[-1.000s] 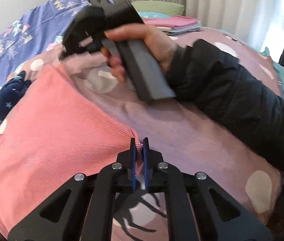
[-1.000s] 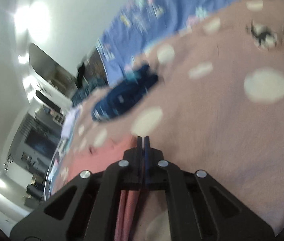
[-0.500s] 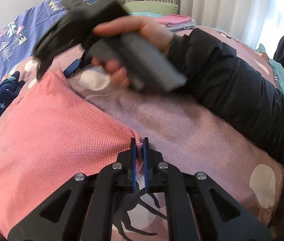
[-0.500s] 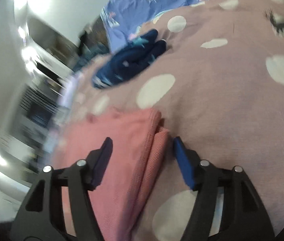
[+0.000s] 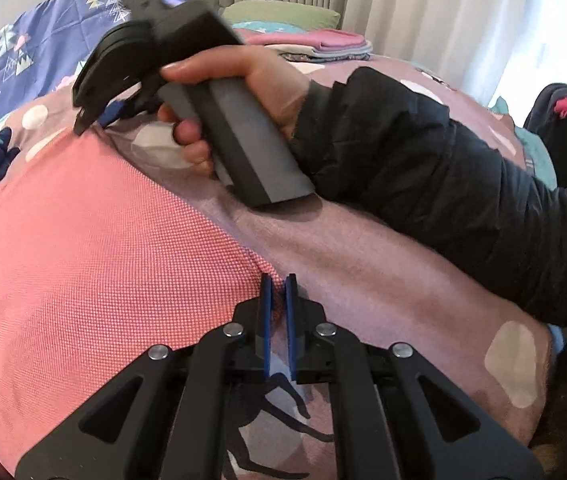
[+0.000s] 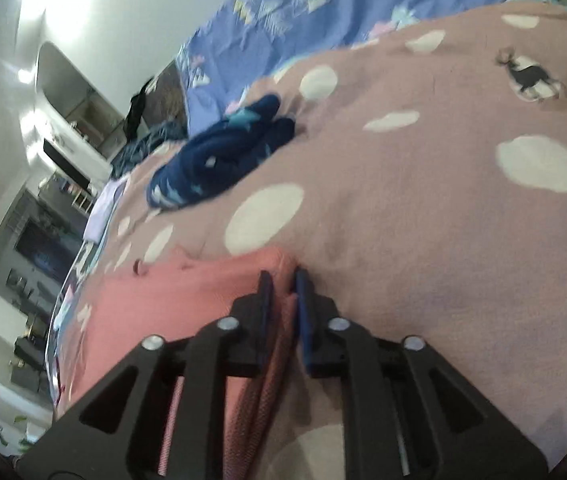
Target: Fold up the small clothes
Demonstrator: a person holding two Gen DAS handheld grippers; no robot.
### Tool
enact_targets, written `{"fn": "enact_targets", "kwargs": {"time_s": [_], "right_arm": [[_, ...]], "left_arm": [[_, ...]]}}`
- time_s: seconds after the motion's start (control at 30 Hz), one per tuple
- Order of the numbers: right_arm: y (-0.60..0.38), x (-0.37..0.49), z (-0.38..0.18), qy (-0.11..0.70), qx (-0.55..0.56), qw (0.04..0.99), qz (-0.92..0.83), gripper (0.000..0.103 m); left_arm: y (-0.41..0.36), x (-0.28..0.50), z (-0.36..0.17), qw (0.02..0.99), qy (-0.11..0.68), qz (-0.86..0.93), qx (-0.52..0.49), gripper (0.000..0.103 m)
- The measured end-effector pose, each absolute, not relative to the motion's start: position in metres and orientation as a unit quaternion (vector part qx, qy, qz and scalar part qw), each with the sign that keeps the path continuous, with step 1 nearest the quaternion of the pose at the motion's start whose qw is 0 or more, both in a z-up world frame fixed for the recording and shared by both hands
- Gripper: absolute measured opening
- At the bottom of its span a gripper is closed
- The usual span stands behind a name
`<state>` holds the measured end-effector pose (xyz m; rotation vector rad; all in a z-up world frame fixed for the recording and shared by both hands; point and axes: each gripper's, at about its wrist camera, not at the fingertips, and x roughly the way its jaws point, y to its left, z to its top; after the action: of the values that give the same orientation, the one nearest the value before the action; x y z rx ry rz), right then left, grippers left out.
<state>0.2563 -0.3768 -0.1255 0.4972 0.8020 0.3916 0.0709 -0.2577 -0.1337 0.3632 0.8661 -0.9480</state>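
pink garment (image 5: 95, 256): spread out flat on the bed, folded edge facing the right side
left gripper (image 5: 277, 300): fingers pinched narrow on the garment's near corner
right gripper (image 6: 283, 292): fingers narrow too, clamped on the far corner's doubled edge
bedspread (image 6: 423, 216): mauve, white spots, deer print
navy star clothes (image 6: 219, 160): bunched up, well apart from the pink one
folded stack (image 5: 323, 46): near the pillow

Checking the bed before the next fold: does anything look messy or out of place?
Only the navy star-print garment, lying crumpled in a heap on the spotted bedcover beyond the pink cloth. The pink cloth lies fairly flat, with both tongs closed on its corners.
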Motion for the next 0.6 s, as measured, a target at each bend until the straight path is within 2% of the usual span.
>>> {"fn": "enact_targets", "kwargs": {"time_s": [0.03, 0.1, 0.13, 0.17, 0.27, 0.33, 0.43, 0.5, 0.57, 0.6], "right_arm": [[-0.38, 0.253, -0.121, 0.376, 0.242, 0.876, 0.18, 0.03], [-0.382, 0.24, -0.107, 0.358, 0.241, 0.881, 0.196, 0.028], [-0.378, 0.237, -0.1, 0.349, 0.237, 0.881, 0.217, 0.022], [-0.373, 0.23, -0.097, 0.342, 0.223, 0.881, 0.241, 0.019], [-0.348, 0.228, -0.106, 0.38, 0.149, 0.884, 0.228, 0.02], [-0.334, 0.239, -0.135, 0.424, 0.122, 0.878, 0.188, 0.013], [-0.333, 0.232, -0.118, 0.408, 0.114, 0.889, 0.172, 0.013], [-0.337, 0.21, -0.105, 0.405, 0.12, 0.894, 0.151, 0.02], [-0.336, 0.175, -0.091, 0.396, 0.128, 0.892, 0.176, 0.021], [-0.332, 0.155, -0.084, 0.388, 0.12, 0.893, 0.194, 0.021]], "left_arm": [[-0.257, 0.07, -0.135, 0.787, 0.4, -0.438, 0.168, 0.009], [-0.257, 0.066, -0.132, 0.789, 0.396, -0.439, 0.168, 0.02], [-0.256, 0.062, -0.13, 0.788, 0.392, -0.443, 0.169, 0.03], [-0.255, 0.057, -0.127, 0.789, 0.386, -0.445, 0.173, 0.035], [-0.249, 0.046, -0.123, 0.793, 0.376, -0.444, 0.181, 0.037], [-0.237, 0.045, -0.119, 0.8, 0.378, -0.434, 0.169, 0.037], [-0.207, 0.045, -0.111, 0.817, 0.387, -0.404, 0.138, 0.038], [-0.175, 0.042, -0.105, 0.834, 0.389, -0.374, 0.115, 0.042], [-0.125, 0.037, -0.098, 0.861, 0.383, -0.325, 0.083, 0.05], [-0.106, 0.034, -0.097, 0.87, 0.381, -0.303, 0.071, 0.05]]}}
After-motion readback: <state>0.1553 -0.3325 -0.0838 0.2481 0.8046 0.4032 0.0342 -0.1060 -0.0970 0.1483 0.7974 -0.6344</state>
